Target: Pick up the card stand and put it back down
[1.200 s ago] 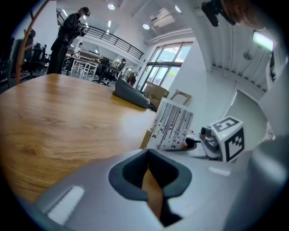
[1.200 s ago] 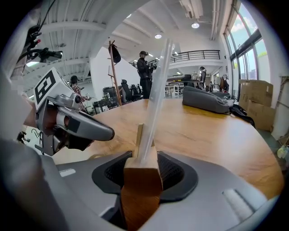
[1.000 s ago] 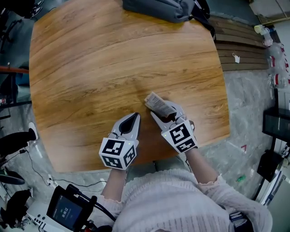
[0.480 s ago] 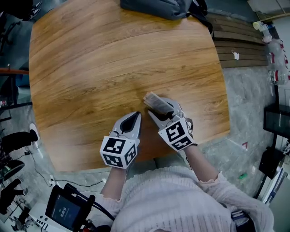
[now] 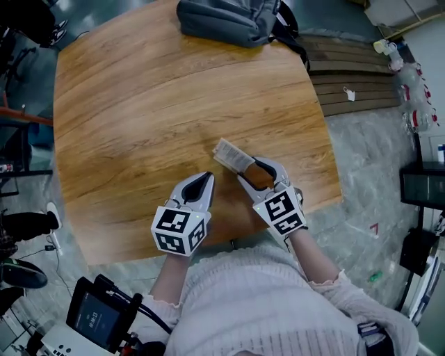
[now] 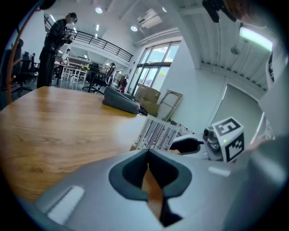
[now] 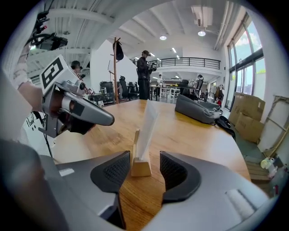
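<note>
Jaws of the right gripper [image 5: 252,170] stand wide apart and have just been opening, with the small light-wood card stand [image 7: 143,149] between them near their tips. In the right gripper view the stand's wedge-shaped base rests flat on the round-cornered wooden table [image 5: 139,104], and 1 white printed card rises upright from a slot in that base. The ribbed pad at that view's left sits just beside the base, and I cannot tell whether it touches. The pad at the right is clearly apart from it, so nothing presses on the stand. In the head view the stand is on the near right part of the table, the card showing just beyond the gripper's tips on the far side. The left gripper [image 5: 204,179] hovers just left of the right one, apart from the stand. Its 2 dark pads are closed together on nothing, with only a sliver of table showing past them in the left gripper view. A grey fabric bag [image 5: 226,19] lies at the far edge of the table, well apart from the stand. The person's pale knitted jumper [image 5: 243,299] fills the near side.
</note>
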The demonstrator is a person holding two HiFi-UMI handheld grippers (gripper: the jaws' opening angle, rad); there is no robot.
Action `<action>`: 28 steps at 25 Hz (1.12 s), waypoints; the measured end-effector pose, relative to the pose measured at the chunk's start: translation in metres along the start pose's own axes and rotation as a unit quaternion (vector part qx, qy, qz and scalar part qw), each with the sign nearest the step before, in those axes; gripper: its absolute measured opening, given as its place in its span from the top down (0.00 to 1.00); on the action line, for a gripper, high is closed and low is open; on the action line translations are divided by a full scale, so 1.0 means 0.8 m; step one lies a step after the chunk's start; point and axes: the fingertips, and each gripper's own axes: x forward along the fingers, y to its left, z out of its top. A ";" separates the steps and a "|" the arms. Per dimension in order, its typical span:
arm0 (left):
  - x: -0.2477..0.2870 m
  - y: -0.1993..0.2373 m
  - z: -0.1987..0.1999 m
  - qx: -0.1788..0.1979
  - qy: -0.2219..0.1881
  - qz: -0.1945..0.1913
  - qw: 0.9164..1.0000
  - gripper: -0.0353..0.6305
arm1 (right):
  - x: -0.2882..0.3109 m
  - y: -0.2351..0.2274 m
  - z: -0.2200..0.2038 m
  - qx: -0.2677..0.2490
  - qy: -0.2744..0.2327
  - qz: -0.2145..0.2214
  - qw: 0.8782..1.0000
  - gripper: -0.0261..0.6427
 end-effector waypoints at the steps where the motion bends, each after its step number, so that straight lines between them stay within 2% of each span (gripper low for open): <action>1: -0.001 -0.002 0.004 0.004 -0.005 -0.001 1.000 0.94 | -0.009 0.000 0.003 0.002 -0.006 -0.003 1.000 0.66; 7: -0.009 -0.026 0.016 0.026 -0.019 -0.010 0.999 0.94 | -0.055 0.011 0.036 0.004 -0.055 -0.017 0.998 0.78; 11: -0.016 -0.044 0.017 0.036 -0.021 -0.015 0.999 0.94 | -0.075 0.014 0.059 0.021 -0.091 -0.022 0.995 0.94; 19: -0.018 -0.050 0.021 0.036 -0.025 -0.017 0.999 0.94 | -0.081 0.023 0.078 0.046 -0.124 0.014 0.991 0.96; 28: -0.014 -0.056 0.022 0.046 -0.024 -0.024 0.998 0.94 | -0.075 0.032 0.074 0.052 -0.116 0.042 0.991 0.96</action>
